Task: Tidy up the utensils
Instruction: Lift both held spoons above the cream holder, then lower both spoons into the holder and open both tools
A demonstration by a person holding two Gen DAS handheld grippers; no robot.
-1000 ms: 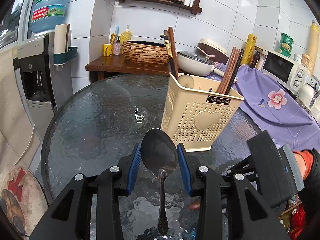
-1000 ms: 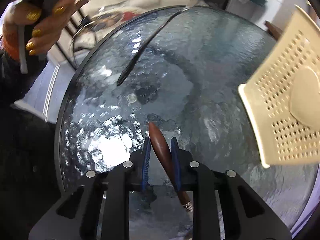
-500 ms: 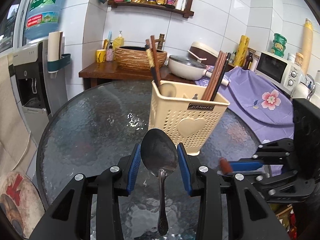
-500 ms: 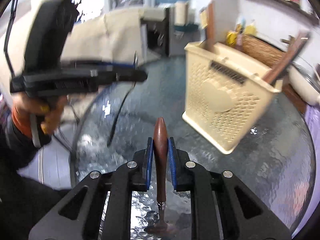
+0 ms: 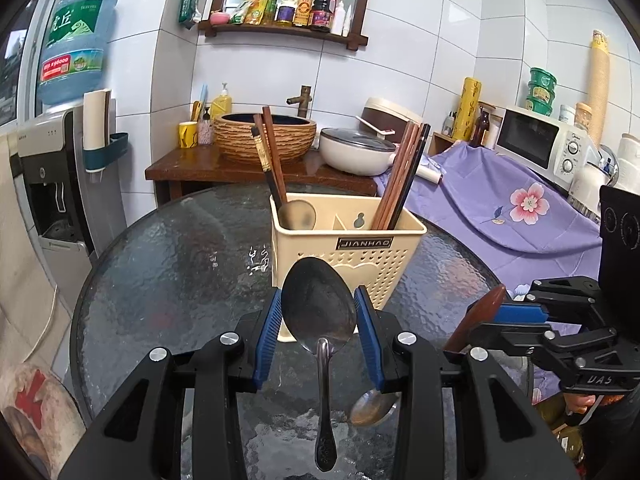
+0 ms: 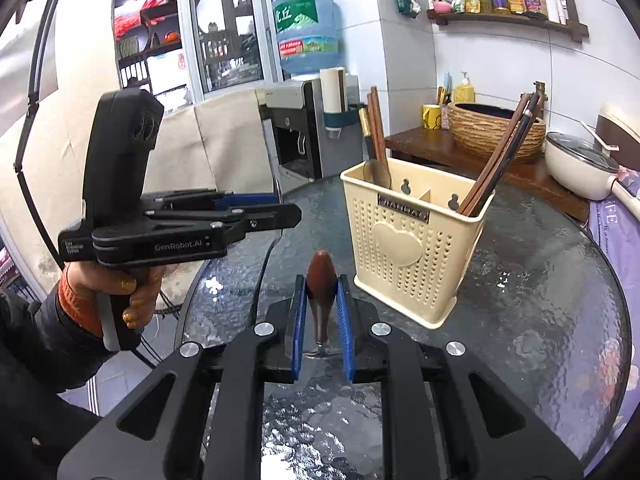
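My left gripper [image 5: 318, 312] is shut on a steel spoon [image 5: 319, 308], bowl up between the blue pads, handle hanging down. My right gripper [image 6: 322, 300] is shut on a spoon by its brown wooden handle [image 6: 320, 280]; in the left wrist view its handle [image 5: 476, 320] and steel bowl [image 5: 374, 408] show. The cream utensil holder [image 5: 344, 256] stands upright on the glass table just beyond both grippers, with chopsticks [image 5: 402, 176] and a spoon [image 5: 297, 214] in its compartments. It also shows in the right wrist view [image 6: 412, 240].
The round dark glass table [image 5: 172, 264] has a black rim. Behind it stand a wooden counter with a woven basin [image 5: 264, 136], a white pot [image 5: 356, 152], a purple-covered surface with a microwave [image 5: 540, 144], and a water dispenser [image 5: 52, 168] at left.
Both grippers have risen and levelled toward the holder. The right gripper swung up from looking down at the table and now sits beside the left one, with its spoon.
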